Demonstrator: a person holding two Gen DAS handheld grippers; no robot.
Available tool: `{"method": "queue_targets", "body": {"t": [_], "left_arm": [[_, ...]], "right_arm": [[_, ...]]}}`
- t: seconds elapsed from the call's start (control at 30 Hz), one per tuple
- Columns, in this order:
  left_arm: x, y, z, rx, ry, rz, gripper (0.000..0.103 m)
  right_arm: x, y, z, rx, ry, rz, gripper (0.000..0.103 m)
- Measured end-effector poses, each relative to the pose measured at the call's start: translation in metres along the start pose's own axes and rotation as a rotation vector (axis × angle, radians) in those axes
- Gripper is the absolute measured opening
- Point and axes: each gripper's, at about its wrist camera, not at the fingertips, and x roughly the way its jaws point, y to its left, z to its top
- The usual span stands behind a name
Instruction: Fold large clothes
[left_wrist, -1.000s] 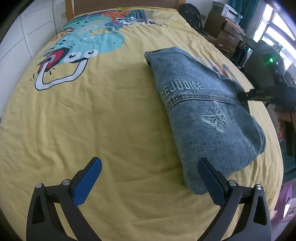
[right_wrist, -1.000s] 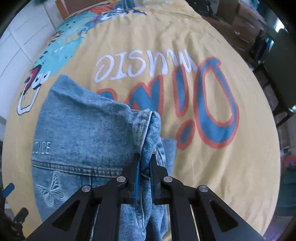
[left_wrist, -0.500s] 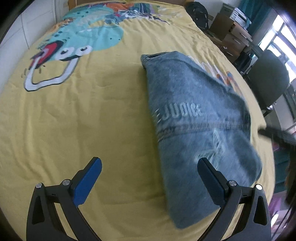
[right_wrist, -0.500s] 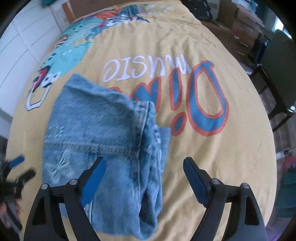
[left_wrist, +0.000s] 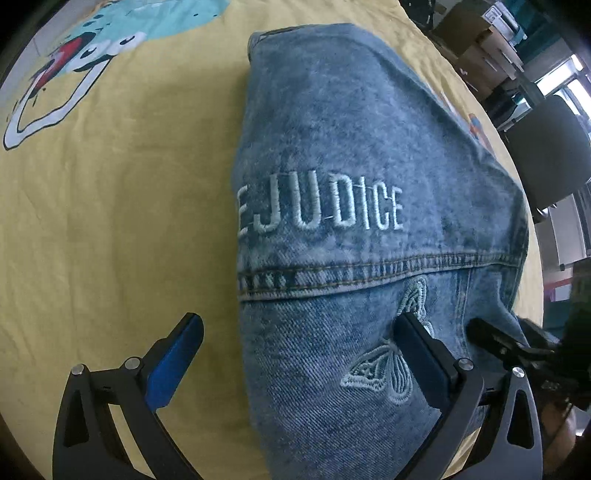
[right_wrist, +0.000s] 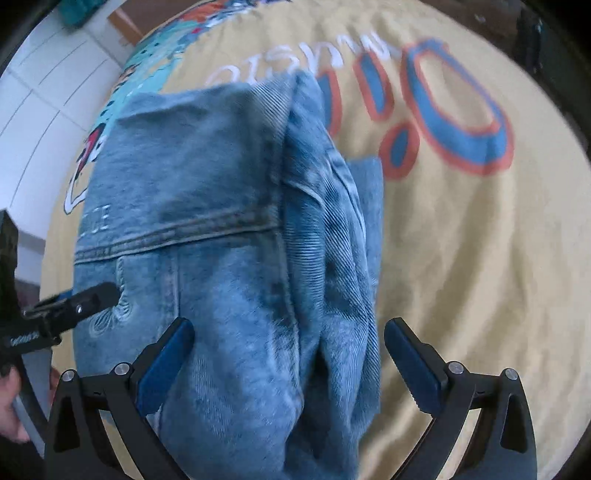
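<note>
Soft daylight comes from a bright, glaring window (left_wrist: 576, 85) at the far right. The right wrist view is motion-blurred; the left is sharp. Both bulge, with dark rounded corners.

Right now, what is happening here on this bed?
A person with a two-finger gripper in each hand is folding a blue denim jacket on a yellow printed bedsheet. The jacket lies folded into a narrow bundle. The right gripper has just been opening; its jaws stand wide above the jacket's thick edge, pressing nothing. The left gripper is open too, low over the embroidered butterfly.
</note>
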Motion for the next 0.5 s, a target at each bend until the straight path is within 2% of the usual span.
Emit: {"method": "queue_targets", "body": {"t": [0.1,0.27,0.33,0.4,0.43,0.5], "left_arm": [[0.001,0.003,-0.003,0.023,-0.022,0.000,0.103],[-0.001,-0.005,-0.012,0.067,-0.042,0.004,0.103],[0.002,-0.006,-0.014,0.060,-0.020,-0.047,0.103],[0.016,-0.010,-0.018,0.062,0.056,-0.122,0.099],[0.020,-0.015,-0.023,0.078,0.071,-0.124,0.099],[0.016,-0.021,-0.029,0.113,0.017,-0.085,0.098]], "right_arm": [[0.013,-0.005,-0.002,0.025,-0.019,0.052,0.103],[0.016,-0.001,-0.002,0.012,-0.037,0.051,0.103],[0.018,-0.001,-0.002,0.031,-0.020,0.053,0.103],[0.021,0.001,0.001,0.035,0.002,0.048,0.103],[0.023,0.001,0.003,0.036,0.013,0.045,0.103],[0.026,0.006,0.008,0.019,0.037,0.016,0.103]]}}
